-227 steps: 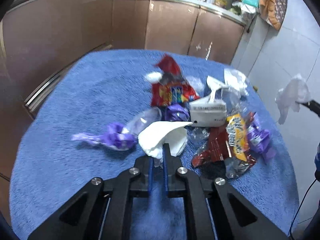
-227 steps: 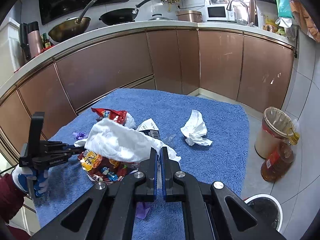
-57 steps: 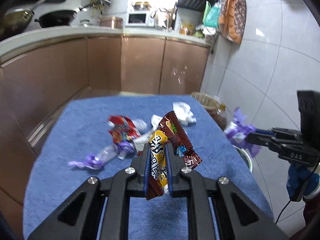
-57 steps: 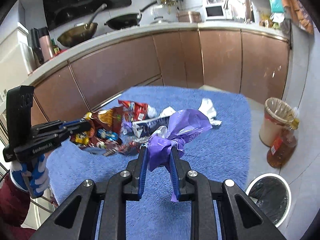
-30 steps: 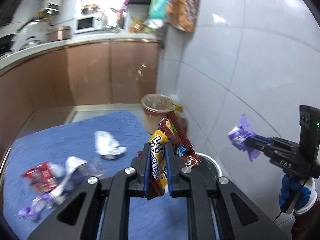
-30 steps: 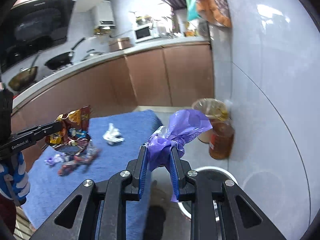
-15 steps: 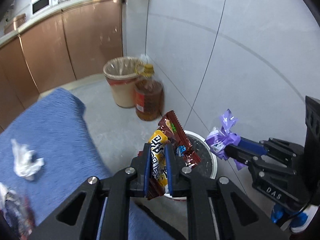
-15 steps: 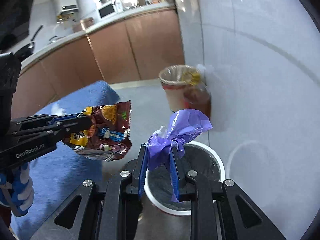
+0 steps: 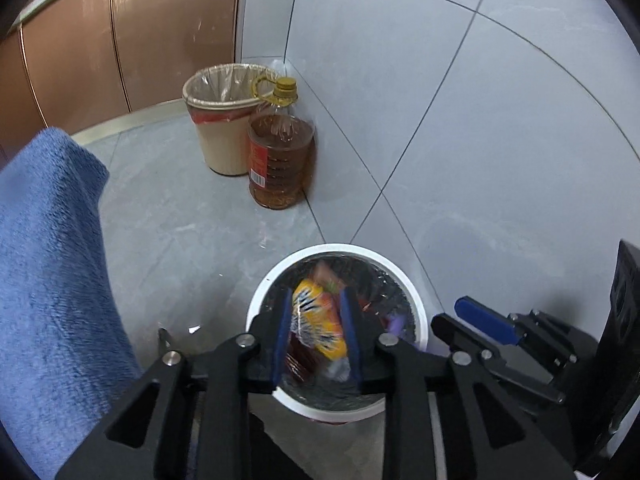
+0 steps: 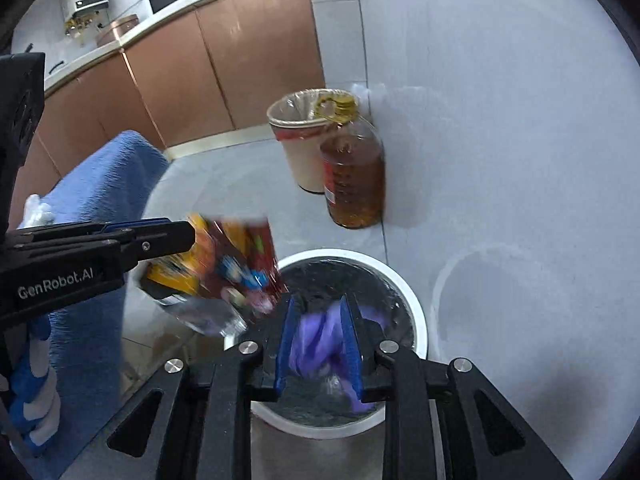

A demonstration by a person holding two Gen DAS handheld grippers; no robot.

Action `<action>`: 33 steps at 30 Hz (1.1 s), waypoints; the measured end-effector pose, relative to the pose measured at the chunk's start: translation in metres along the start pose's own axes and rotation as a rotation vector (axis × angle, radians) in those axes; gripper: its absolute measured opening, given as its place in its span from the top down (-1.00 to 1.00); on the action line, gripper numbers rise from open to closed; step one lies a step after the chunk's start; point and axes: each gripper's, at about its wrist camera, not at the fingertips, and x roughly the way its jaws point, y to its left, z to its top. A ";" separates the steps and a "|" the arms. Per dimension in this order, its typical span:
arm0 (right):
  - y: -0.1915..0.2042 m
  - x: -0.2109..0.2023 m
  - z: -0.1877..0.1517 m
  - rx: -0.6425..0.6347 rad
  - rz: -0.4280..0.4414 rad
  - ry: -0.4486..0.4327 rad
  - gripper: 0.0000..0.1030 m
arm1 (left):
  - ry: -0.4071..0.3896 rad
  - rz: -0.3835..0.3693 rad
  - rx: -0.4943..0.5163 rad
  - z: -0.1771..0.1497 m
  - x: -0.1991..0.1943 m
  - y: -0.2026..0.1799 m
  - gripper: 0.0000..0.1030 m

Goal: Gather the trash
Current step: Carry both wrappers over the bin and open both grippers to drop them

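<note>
Counting what's showing: two bins – one white-rimmed bin (image 9: pixel 416 312) with a black liner, one beige bin (image 9: pixel 224 128) with a clear liner; one oil bottle (image 9: pixel 280 160); two grippers, left gripper (image 9: pixel 316 332) and right gripper (image 10: pixel 320 340); one bunch of snack wrappers (image 10: pixel 228 268); one purple wrapper (image 10: pixel 320 340); one blue towel (image 9: pixel 48 260); one white tissue (image 10: pixel 34 210) sitting on it

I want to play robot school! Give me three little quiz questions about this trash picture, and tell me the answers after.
1. True or false: both grippers are above the white bin.
2. What colour is the wrapper between the right gripper fingers?
   A green  B purple  C white
3. What stands right beside the beige bin?

Key
1. True. The left gripper is there too, its jaws opening around the snack wrappers.
2. B, the purple wrapper.
3. An oil bottle.
</note>
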 end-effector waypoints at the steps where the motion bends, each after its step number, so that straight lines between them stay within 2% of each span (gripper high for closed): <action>1: -0.001 0.000 -0.002 0.004 -0.005 0.002 0.54 | -0.002 -0.007 -0.007 0.000 0.000 0.001 0.44; 3: -0.002 -0.002 -0.004 0.007 -0.009 0.001 0.52 | -0.014 -0.018 -0.017 0.000 -0.003 0.001 0.24; 4: -0.002 -0.002 -0.003 0.008 -0.009 0.001 0.51 | -0.019 -0.020 -0.021 0.000 -0.004 0.001 0.20; 14: 0.015 -0.032 0.006 -0.010 0.014 -0.061 0.43 | -0.101 -0.025 -0.044 -0.004 -0.051 0.005 0.19; 19: 0.029 -0.060 0.012 -0.033 0.027 -0.108 0.41 | -0.152 -0.020 -0.060 -0.011 -0.088 0.014 0.19; 24: 0.044 -0.090 0.017 -0.062 0.044 -0.156 0.35 | -0.210 -0.007 -0.073 -0.022 -0.129 0.025 0.02; 33: 0.087 -0.149 0.024 -0.138 0.088 -0.254 0.33 | -0.338 0.036 -0.118 -0.049 -0.208 0.055 0.02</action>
